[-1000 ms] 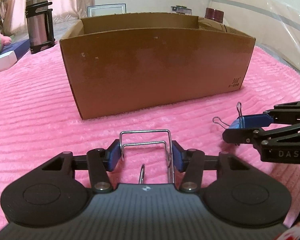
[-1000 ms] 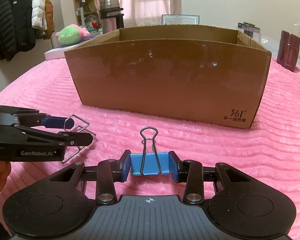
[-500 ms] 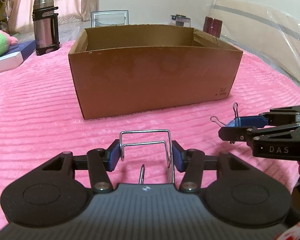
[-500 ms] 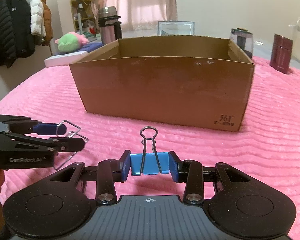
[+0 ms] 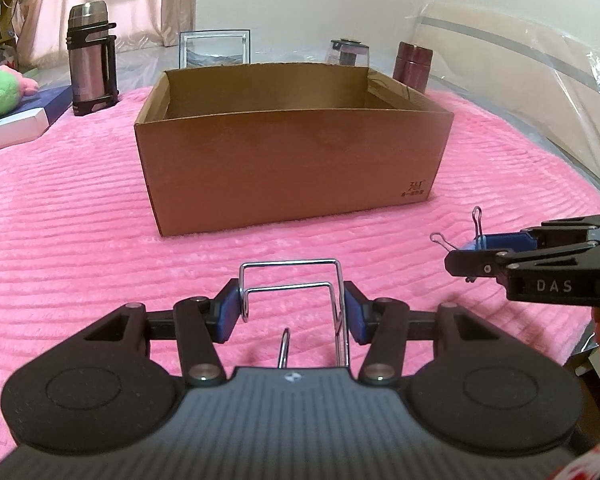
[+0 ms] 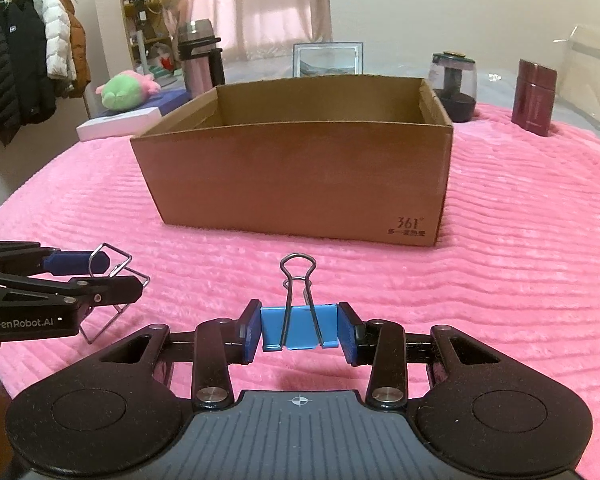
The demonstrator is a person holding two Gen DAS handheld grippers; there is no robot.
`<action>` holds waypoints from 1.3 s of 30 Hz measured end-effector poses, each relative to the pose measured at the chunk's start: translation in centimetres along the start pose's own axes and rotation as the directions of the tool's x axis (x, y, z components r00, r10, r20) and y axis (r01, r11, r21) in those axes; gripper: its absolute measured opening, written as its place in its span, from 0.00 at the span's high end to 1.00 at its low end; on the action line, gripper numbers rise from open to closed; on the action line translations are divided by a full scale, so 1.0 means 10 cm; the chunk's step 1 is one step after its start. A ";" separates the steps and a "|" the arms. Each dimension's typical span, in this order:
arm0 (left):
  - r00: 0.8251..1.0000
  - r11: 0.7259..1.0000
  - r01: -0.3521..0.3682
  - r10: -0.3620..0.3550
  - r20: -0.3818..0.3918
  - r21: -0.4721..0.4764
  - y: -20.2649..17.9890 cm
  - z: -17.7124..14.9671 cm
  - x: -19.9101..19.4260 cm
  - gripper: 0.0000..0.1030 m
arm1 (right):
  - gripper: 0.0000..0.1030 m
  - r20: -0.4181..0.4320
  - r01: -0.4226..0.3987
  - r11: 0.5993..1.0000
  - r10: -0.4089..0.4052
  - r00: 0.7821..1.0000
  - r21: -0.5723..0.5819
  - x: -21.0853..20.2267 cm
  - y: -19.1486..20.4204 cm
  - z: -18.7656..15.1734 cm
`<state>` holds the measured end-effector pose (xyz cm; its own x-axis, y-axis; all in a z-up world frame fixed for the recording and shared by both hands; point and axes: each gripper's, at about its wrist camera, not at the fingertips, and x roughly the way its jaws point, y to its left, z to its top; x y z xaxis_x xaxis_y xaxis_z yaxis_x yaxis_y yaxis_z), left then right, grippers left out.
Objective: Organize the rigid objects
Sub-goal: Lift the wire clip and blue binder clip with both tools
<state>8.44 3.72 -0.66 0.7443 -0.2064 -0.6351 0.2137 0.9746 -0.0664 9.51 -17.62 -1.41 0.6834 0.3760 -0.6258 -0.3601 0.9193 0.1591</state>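
pink ribbed bedspread (image 6: 520, 264) runs bare on every side of the cardboard box (image 6: 292, 184), whose top stands open with straight, unflapped rims; nothing can be seen inside it from either view. in front of the box, the left gripper (image 5: 292, 304) has its jaws closed on a bent wire frame (image 5: 290, 276), and to the right of that, equally short of the box, the right gripper (image 6: 298, 326) has its jaws clamped narrow on a blue binder clip (image 6: 298, 326); both are clear of the bedspread. only the right view shows the coat rack (image 6: 24, 60) and shelves far left of the box. only the left view shows the clear plastic sheet (image 5: 540, 80) to the box's right. behind the box stand a steel flask (image 5: 90, 58), a picture frame (image 5: 214, 48), a glass jar (image 6: 454, 86) and a maroon canister (image 6: 534, 96).
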 end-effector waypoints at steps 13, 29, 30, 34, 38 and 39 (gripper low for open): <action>1.000 1.000 -0.007 0.007 -0.002 0.024 -0.08 0.10 -0.10 0.53 | 0.65 0.013 0.021 1.000 -0.021 1.000 0.008 -0.20 -0.11 0.01; 1.000 0.998 -0.022 0.021 0.016 0.051 0.01 0.39 -0.18 0.53 | 0.65 0.043 0.055 0.998 -0.057 0.997 0.038 -0.39 -0.38 0.16; 1.000 0.998 -0.022 0.021 0.017 0.052 0.02 0.41 -0.17 0.53 | 0.65 0.049 0.054 0.998 -0.056 0.997 0.040 -0.40 -0.40 0.18; 1.000 0.998 -0.014 0.013 0.019 0.056 0.07 0.51 -0.17 0.53 | 0.65 0.069 0.042 0.998 -0.045 0.997 0.047 -0.45 -0.45 0.30; 1.000 0.997 -0.015 0.014 0.020 0.081 0.08 0.63 -0.15 0.53 | 0.65 0.084 0.043 0.999 -0.046 0.995 0.027 -0.49 -0.45 0.42; 1.000 0.996 -0.020 0.019 0.018 0.086 0.08 0.66 -0.15 0.53 | 0.65 0.087 0.039 0.999 -0.041 0.995 0.026 -0.50 -0.46 0.45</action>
<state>11.70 4.22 5.31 0.7595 -0.1896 -0.6222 0.2522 0.9676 0.0131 10.61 -23.15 4.40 0.7502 0.3466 -0.5631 -0.3166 0.9359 0.1542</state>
